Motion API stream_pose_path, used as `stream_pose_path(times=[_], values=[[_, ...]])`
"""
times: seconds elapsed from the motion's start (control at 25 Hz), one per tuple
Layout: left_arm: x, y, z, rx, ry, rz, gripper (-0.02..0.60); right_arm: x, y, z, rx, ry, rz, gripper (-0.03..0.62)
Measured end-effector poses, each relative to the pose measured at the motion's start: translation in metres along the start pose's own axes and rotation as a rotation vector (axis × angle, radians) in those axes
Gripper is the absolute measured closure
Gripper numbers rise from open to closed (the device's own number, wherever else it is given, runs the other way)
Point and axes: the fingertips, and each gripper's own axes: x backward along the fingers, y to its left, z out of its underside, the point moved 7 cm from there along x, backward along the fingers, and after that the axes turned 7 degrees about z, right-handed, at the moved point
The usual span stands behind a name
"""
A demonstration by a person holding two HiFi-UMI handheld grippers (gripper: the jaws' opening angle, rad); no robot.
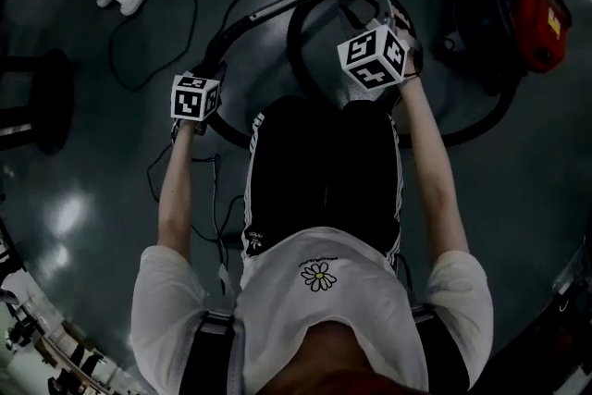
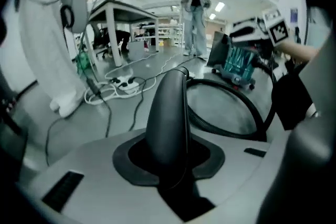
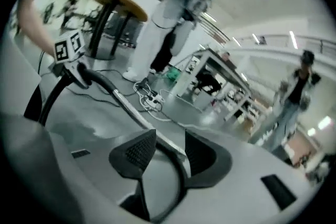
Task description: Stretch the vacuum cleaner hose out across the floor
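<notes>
Left gripper (image 2: 169, 165): jaws clamped on the black handle (image 2: 169, 107) of the hose (image 1: 292, 46). Right gripper (image 3: 169, 152): jaws apart, hose passing between them, not gripped. Hose lies looped on the floor near the person, running right toward the red vacuum (image 1: 532, 9).

The dark grey glossy floor (image 1: 92, 227) shows bright patches of light. On it stand a white table with square legs (image 2: 111, 13) and a round wooden-topped table (image 3: 118, 1).

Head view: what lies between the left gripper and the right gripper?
One side of the black hose loop crosses the floor between left gripper and right gripper; the rest is bare floor, as the head view shows.
</notes>
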Motion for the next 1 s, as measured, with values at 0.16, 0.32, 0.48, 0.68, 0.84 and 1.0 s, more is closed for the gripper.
stream_pose_path(times=[0.16, 0.32, 0.48, 0.68, 0.84, 1.0], values=[[-0.034, -0.01, 0.064, 0.406, -0.06, 0.015, 0.483, -0.009, 0.012, 0.138, -0.333, 0.336, -0.029, 0.411], [-0.057, -0.03, 0.111, 0.581, -0.017, -0.035, 0.483, 0.008, 0.06, 0.262, -0.722, 0.7, 0.001, 0.411], [-0.065, -0.025, 0.116, 0.439, 0.105, -0.252, 0.482, 0.056, 0.078, 0.319, -0.816, 0.862, 0.217, 0.411], [-0.074, -0.013, 0.135, 0.341, 0.206, -0.4, 0.442, 0.075, 0.072, 0.348, -0.95, 0.878, 0.321, 0.411], [-0.073, -0.002, 0.151, 0.95, 0.131, -0.287, 0.376, 0.083, 0.049, 0.355, -0.999, 0.882, 0.44, 0.411], [-0.059, -0.002, 0.144, 0.454, 0.282, -0.448, 0.377, 0.086, 0.047, 0.377, -1.119, 0.927, 0.46, 0.411]])
